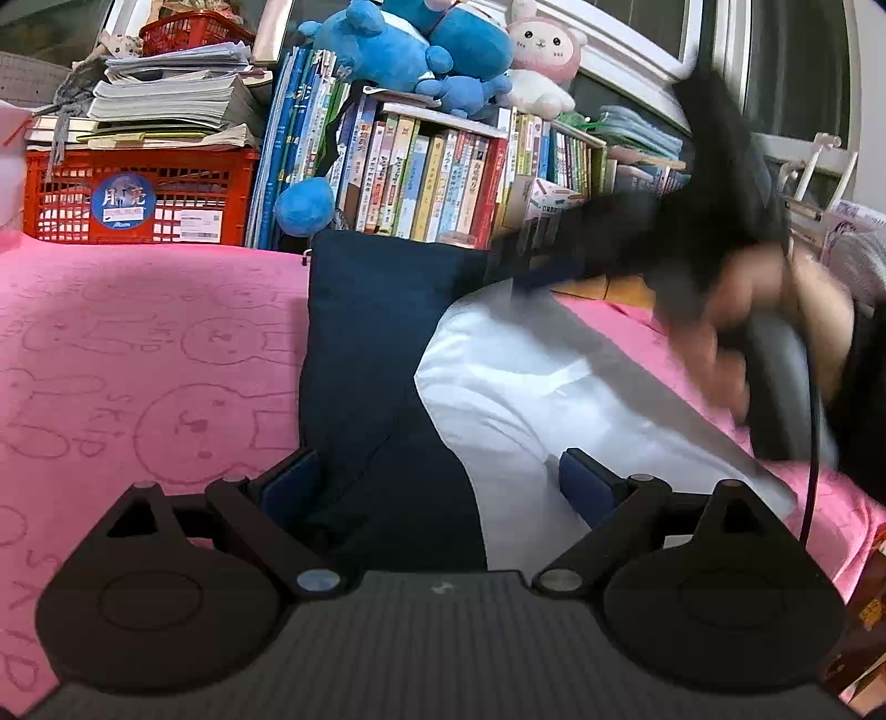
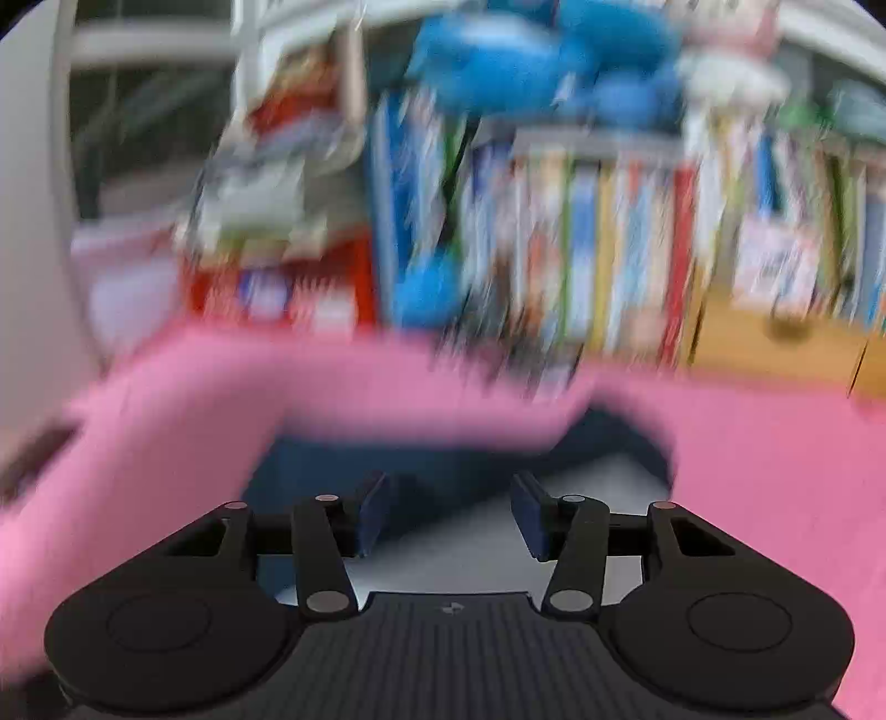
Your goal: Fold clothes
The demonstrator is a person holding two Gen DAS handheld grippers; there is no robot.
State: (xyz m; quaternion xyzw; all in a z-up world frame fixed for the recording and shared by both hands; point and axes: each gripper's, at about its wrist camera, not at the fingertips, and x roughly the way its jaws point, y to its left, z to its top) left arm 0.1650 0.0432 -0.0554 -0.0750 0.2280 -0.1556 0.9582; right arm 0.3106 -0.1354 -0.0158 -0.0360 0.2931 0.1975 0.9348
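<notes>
- A navy-blue and white fabric garment [image 1: 387, 354] is seen lying on a pink towel-like cover printed with rabbit outlines [image 1: 138, 354], the white part on the right.
- The left gripper [image 1: 437, 482] is held low over the garment with its jaws spread wide; nothing is pinched, although cloth lies between the blue pads [image 1: 581, 482].
- The right gripper [image 2: 448, 512] is shown parted above the garment [image 2: 443, 459], with nothing clamped.
- In the left wrist view, a blurred hand [image 1: 764, 327] is seen on the right gripper's handle, right of the garment.
- A crowded bookshelf [image 1: 432, 177], blue plush toys [image 1: 410, 44] and a red plastic crate [image 1: 138, 194] are visible behind.
</notes>
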